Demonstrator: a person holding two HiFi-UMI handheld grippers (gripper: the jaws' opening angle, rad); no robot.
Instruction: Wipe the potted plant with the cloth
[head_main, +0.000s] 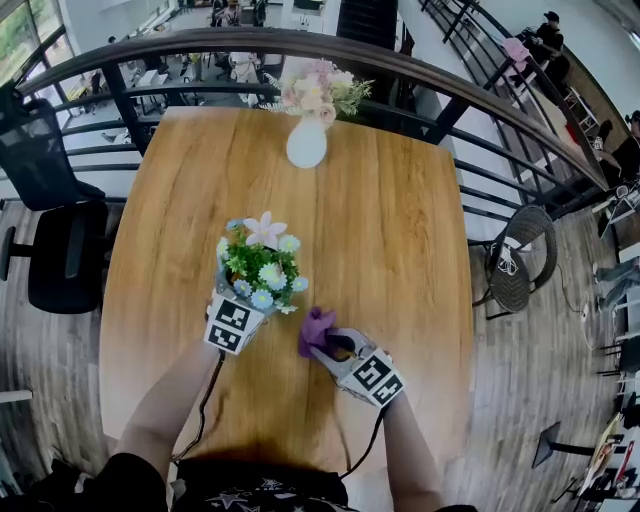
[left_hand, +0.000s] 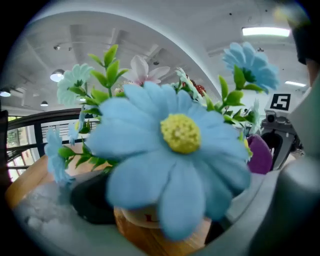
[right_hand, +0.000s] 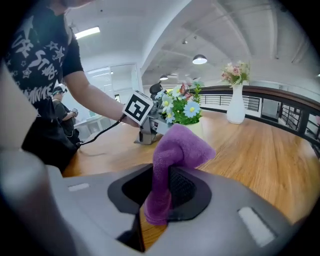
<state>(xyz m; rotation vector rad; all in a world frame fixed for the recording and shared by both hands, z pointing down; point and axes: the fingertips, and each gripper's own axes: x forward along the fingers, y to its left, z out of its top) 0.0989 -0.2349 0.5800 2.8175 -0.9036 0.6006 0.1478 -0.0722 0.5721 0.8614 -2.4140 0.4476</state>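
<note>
On the worktop, your right gripper pinches the soft cloth.
Your left gripper seemingly clamps the light potted plant low; wipe gently, petals bend.

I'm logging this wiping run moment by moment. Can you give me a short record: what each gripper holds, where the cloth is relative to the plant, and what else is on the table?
left gripper: shut on the potted plant, low at its pot
right gripper: shut on the purple cloth, which sticks up past the jaws
cloth versus plant: to the plant's right, apart, not touching
elsewhere on table: white vase of pink flowers at the far edge
</note>
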